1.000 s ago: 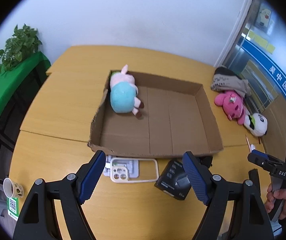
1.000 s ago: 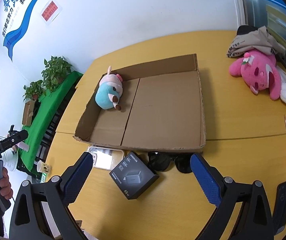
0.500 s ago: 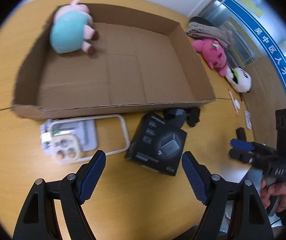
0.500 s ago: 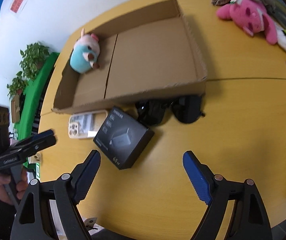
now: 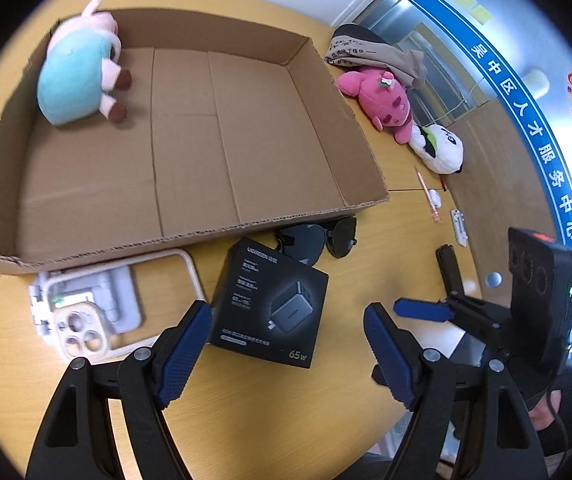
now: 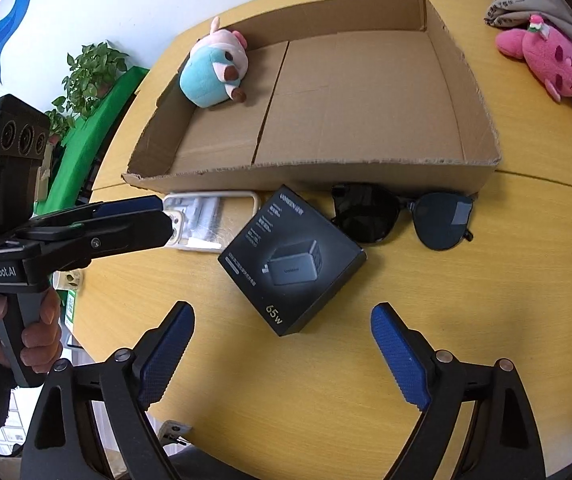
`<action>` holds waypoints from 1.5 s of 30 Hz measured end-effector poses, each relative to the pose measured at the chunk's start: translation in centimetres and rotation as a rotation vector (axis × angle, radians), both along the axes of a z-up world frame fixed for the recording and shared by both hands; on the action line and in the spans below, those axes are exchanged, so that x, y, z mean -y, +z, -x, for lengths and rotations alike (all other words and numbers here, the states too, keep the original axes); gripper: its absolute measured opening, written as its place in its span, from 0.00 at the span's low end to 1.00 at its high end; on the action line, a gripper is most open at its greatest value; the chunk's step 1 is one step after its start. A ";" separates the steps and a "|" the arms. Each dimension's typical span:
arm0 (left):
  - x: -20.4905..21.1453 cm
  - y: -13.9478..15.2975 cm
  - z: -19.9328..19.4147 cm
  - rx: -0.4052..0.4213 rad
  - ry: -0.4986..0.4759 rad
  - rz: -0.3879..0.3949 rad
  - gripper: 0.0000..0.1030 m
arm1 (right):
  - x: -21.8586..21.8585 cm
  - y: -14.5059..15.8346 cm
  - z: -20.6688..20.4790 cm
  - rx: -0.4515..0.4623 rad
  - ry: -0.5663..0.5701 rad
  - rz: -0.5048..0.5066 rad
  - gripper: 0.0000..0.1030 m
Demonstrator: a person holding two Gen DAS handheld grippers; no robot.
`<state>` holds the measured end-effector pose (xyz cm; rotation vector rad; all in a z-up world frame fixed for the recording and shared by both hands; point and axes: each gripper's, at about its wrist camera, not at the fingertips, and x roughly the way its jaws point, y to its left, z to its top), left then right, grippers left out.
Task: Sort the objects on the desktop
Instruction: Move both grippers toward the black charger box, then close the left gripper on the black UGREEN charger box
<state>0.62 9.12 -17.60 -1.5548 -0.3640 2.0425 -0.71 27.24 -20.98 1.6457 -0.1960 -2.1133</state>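
Wood-grain worktop (image 6: 325, 380), both of my grippers poised over the black charger box (image 6: 291, 258).

Left gripper (image 5: 286, 348) and right gripper (image 6: 282, 344) both have fingers spread wide, holding nothing. I judge the pick is about to begin: straddle the box, close, lift over the cardboard tray (image 6: 467, 168) wall. Sunglasses (image 6: 401, 216) and phone case (image 6: 210, 220) crowd its far corners; the near side lies open.
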 end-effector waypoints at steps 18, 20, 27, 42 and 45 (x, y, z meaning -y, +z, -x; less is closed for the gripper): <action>-2.2 -9.1 1.3 0.152 -0.082 0.064 0.63 | 4.6 -8.4 0.2 0.021 0.113 -0.023 0.91; -2.1 -9.1 1.0 0.147 -0.084 0.080 0.63 | 4.8 -9.3 0.3 0.032 0.108 -0.057 0.82; -1.7 -8.4 -0.3 0.141 0.001 0.088 0.56 | 4.4 -10.5 -0.3 0.025 0.104 -0.067 0.69; -0.7 0.3 -2.1 0.016 0.110 0.054 0.56 | 5.2 -5.2 -2.0 -0.099 0.188 -0.056 0.62; -0.9 2.6 -1.6 -0.029 0.118 0.058 0.56 | 5.7 -3.3 -1.6 -0.138 0.196 -0.043 0.62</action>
